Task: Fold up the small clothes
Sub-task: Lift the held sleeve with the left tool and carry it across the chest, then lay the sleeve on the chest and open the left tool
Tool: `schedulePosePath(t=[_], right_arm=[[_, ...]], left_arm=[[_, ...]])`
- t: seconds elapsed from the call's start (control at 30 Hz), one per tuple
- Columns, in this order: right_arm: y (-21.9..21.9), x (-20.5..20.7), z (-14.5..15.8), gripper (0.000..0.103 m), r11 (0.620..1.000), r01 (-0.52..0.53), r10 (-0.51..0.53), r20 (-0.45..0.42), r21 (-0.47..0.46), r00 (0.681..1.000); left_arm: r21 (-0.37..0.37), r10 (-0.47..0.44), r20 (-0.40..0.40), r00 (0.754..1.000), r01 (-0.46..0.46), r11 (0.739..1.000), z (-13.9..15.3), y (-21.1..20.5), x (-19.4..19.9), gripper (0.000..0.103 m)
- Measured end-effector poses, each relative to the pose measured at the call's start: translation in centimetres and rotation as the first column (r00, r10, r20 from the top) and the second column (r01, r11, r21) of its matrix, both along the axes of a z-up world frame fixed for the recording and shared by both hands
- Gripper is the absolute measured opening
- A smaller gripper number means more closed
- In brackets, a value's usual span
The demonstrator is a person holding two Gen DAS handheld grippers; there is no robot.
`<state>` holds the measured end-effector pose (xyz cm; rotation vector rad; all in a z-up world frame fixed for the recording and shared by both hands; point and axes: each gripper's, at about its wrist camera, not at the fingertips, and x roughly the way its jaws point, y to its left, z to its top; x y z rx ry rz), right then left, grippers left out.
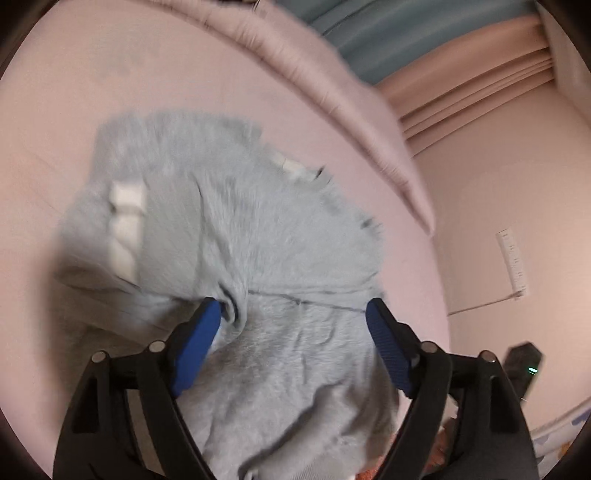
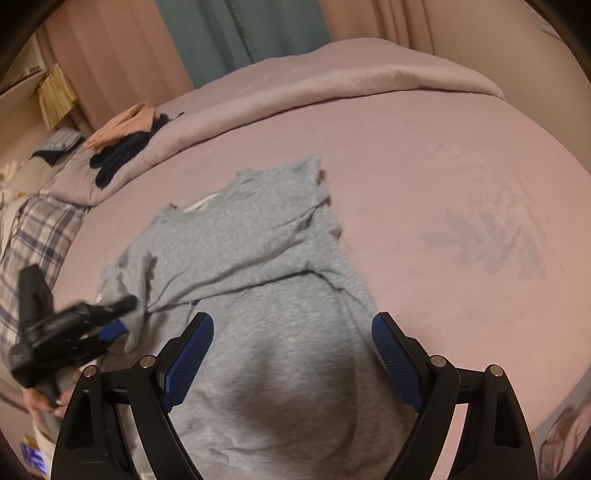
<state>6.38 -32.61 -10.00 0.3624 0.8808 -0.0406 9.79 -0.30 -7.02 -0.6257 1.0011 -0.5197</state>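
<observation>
A small grey sweatshirt [image 2: 258,251] lies on the pink bed sheet [image 2: 443,166], partly folded, one side laid over the body. In the left wrist view the same sweatshirt [image 1: 258,240] is blurred, with white labels showing. My left gripper [image 1: 293,317] is open just above the cloth, its jaws wide apart; a fold bunches by the left finger [image 1: 195,350]. It also shows in the right wrist view [image 2: 107,321] at the garment's left edge. My right gripper [image 2: 291,332] is open and empty over the sweatshirt's near part.
A rolled pink blanket [image 2: 332,85] runs along the far side of the bed. Dark and peach clothes [image 2: 125,144] lie on it at the left. A plaid pillow [image 2: 33,240] is at the left edge. Curtains [image 2: 240,33] hang behind.
</observation>
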Motion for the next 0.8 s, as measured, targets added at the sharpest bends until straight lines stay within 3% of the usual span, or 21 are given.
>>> schedulePosePath(t=[0.1,0.17,0.27,0.43,0.6,0.8], right_arm=[[1.0,0.3,0.7,0.087,0.999,-0.029,0.029,0.014,-0.031,0.999],[1.7,0.7,1.1,0.087,0.997,-0.055,0.056,0.021,-0.052,0.998],[3.3,1.6,1.8,0.087,0.991,-0.106,0.108,0.026,-0.080,0.994],[7.9,3.5,3.3,0.087,0.958,-0.251,0.259,0.040,-0.139,0.965],[14.4,5.8,3.4,0.087,0.885,-0.419,0.431,0.017,-0.203,0.902],[20.3,8.5,1.2,0.087,0.819,-0.556,0.554,-0.057,-0.142,0.831]], left_arm=[[0.072,0.088,0.055,0.995,-0.092,0.993,1.8,2.7,-1.3,0.088],[0.160,0.157,0.082,0.984,-0.169,0.973,2.4,4.6,-2.0,0.089],[0.278,0.268,0.087,0.960,-0.282,0.918,2.0,7.1,-3.0,0.089],[0.270,0.338,0.023,0.941,-0.332,0.904,0.3,9.3,-3.9,0.088],[0.311,0.376,0.014,0.927,-0.361,0.879,0.1,10.8,-4.9,0.088],[0.312,0.412,-0.009,0.911,-0.389,0.867,-0.6,13.0,-5.7,0.088]])
